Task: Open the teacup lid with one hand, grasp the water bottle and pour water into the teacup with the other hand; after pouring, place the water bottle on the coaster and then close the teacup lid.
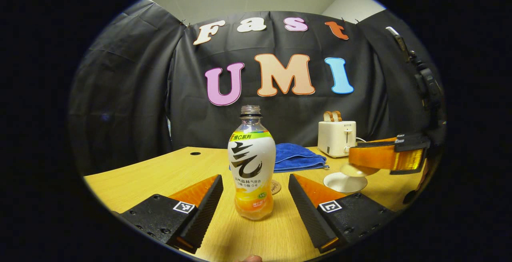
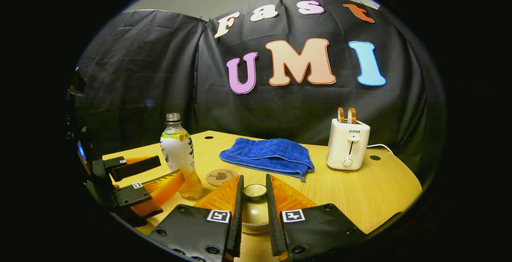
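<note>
Item one, water bottle: upright on the wooden table, uncapped, a pale orange drink low in its base; taken here as the landmark. Item two, left gripper: fingers spread wide, one on each side of the bottle's lower half, neither touching it; in the right gripper view the same gripper reaches in from the left edge with the bottle between its fingers. Item three, coaster: round, flat on the table just beside the bottle, on the side toward the towel; in the left gripper view a sliver of it peeks out behind the bottle's base. Item four, teacup lid: pinched at its knob by the right gripper, whose fingers are drawn close on either side; whether it rests on the cup is hard to tell in that view. In the left gripper view the lid seems lifted clear above the teacup, held under the right gripper, to the right of the bottle. Item five, blue towel: folded, behind the bottle and coaster. Item six, white toaster: beyond the towel, far from the bottle, two slices standing in its slots.
</note>
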`<state>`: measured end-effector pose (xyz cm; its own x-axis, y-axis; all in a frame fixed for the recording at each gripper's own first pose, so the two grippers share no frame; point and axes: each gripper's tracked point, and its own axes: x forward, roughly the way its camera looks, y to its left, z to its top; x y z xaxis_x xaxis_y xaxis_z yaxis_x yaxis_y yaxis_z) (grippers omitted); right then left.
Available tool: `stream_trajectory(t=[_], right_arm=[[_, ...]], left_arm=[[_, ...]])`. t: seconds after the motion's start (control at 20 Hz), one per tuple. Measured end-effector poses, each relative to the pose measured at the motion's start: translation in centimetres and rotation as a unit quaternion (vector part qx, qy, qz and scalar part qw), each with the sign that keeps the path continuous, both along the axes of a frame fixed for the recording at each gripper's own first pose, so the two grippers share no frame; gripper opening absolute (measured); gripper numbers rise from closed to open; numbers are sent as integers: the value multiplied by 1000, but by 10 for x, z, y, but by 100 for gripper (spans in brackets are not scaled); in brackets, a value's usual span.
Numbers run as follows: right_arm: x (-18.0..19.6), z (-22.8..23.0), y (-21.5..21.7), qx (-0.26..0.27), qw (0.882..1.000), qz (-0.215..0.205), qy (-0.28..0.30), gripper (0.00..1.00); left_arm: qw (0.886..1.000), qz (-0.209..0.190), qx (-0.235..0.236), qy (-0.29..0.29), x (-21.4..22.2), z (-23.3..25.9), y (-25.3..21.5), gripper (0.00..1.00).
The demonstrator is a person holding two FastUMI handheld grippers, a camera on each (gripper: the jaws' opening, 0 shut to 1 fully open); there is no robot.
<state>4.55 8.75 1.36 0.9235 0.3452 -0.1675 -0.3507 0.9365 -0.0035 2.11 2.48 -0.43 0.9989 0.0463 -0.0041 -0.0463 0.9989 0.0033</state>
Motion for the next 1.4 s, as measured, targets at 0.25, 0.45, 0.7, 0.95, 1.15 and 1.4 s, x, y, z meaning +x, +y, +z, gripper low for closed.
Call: stream_trajectory(t=[0.25, 0.45, 0.7, 0.95, 1.15, 1.4], right_arm=[[-9, 10, -17, 8, 1000, -10, -6, 33], [-18, 15, -33, 22, 1000, -20, -7, 33], [-27, 13, -50, 29, 999, -29, -4, 33], [-35, 6, -61, 32, 999, -31, 3, 33], [-36, 3, -73, 38, 999, -38, 5, 33], [-39, 2, -82, 38, 998, -44, 6, 33]], left_arm=[[1000, 3, 7, 22, 24, -8, 8, 96], [1000, 0, 2, 28, 34, -10, 7, 96], [999, 5, 6, 37, 42, -13, 9, 82], [999, 19, 18, 42, 46, -14, 15, 66], [998, 30, 42, 42, 42, -5, 18, 61], [994, 20, 108, 25, 39, 22, 12, 61]])
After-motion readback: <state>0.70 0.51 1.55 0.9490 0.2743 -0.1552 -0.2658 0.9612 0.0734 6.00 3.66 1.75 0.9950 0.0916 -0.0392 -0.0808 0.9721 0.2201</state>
